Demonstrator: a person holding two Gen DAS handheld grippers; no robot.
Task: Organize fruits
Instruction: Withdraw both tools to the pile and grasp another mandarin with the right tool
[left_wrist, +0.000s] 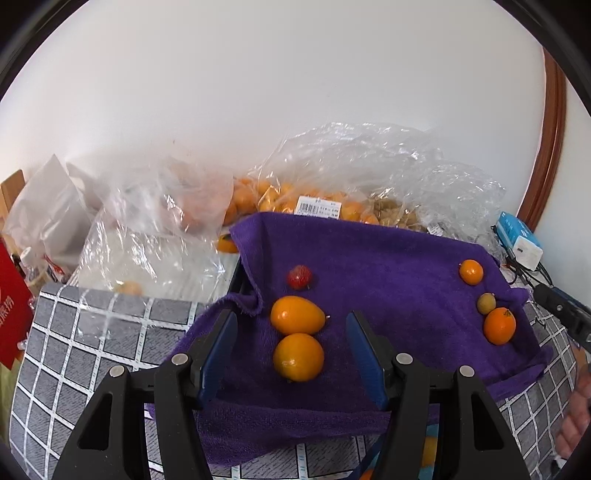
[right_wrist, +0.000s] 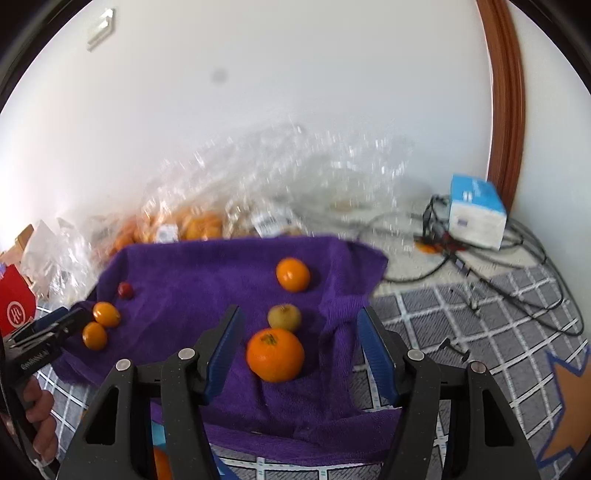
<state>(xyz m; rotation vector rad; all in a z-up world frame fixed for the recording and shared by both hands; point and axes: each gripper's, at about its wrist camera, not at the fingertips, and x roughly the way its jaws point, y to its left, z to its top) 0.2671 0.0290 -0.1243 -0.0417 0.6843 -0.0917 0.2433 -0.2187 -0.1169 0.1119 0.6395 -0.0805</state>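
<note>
A purple towel is spread over a grey checked surface, and the fruits lie on it in two loose groups. In the left wrist view, the left gripper hovers over the towel with its jaws apart and nothing clamped; two oval orange fruits lie between and just beyond its blue pads, one touching the other, with a small red fruit a little farther back. Toward the towel's right side sit a small orange, a brownish round fruit and a larger orange, the last two just beside each other. In the right wrist view, the right gripper also has its jaws apart and empty, with the larger orange lying on the towel between its pads and the brownish fruit just behind it, touching or nearly so. Behind the towel, against the white wall, clear plastic bags hold many more orange fruits. A blue and white box with dark cables sits to the right, and a red packet at the far left.
</note>
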